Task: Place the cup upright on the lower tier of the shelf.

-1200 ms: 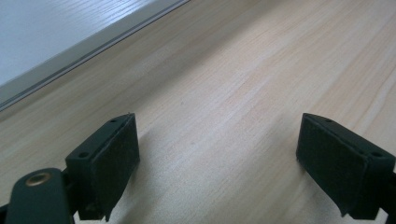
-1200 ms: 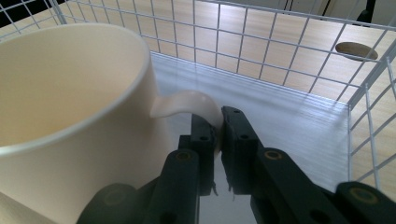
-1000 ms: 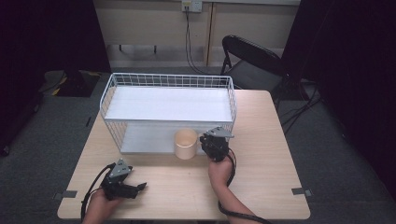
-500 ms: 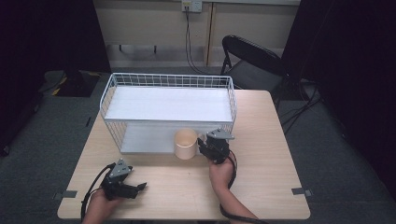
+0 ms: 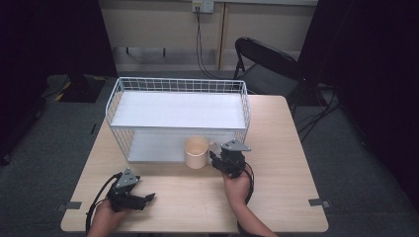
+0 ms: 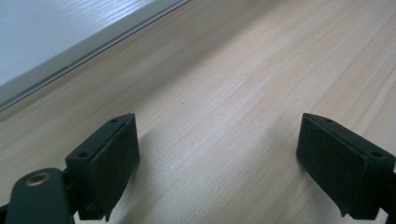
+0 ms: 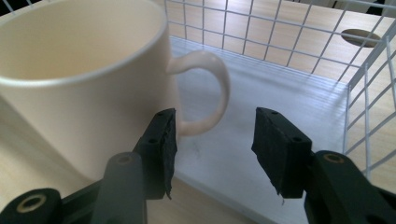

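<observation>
Dark drapes and grey carpet ring a pale wooden table [image 5: 276, 197] that sits in the middle of the high view.

Nearest, at the lower left of that frame, the left gripper [image 5: 146, 198] rests low over the table's near edge, held by a hand [image 5: 106, 219], its tips aimed toward the right. In the left gripper view its jaws stand wide apart with only bare wood grain between them, and a white shelf edge [image 6: 70, 56] crosses the upper left corner.

Further in, at lower centre, the right gripper [image 5: 215, 159] is held by a hand [image 5: 236, 185] and points up-frame and slightly left at a cream mug [image 5: 196, 152]. The mug stands upright, mouth up, its long axis vertical, on the table just in front of a white wire rack [image 5: 178, 111]. Its handle [image 7: 212, 88] sticks out toward the right of the high view. In the right gripper view the jaws are parted and hold nothing; the handle shows in the gap between them, the left pad [image 7: 167, 140] just beside the mug wall. Whether either pad touches the mug I cannot tell.

Beyond the rack, at upper right, a black folding chair [image 5: 267, 61] stands by the table's far corner, and cables hang down the wall at top centre.
</observation>
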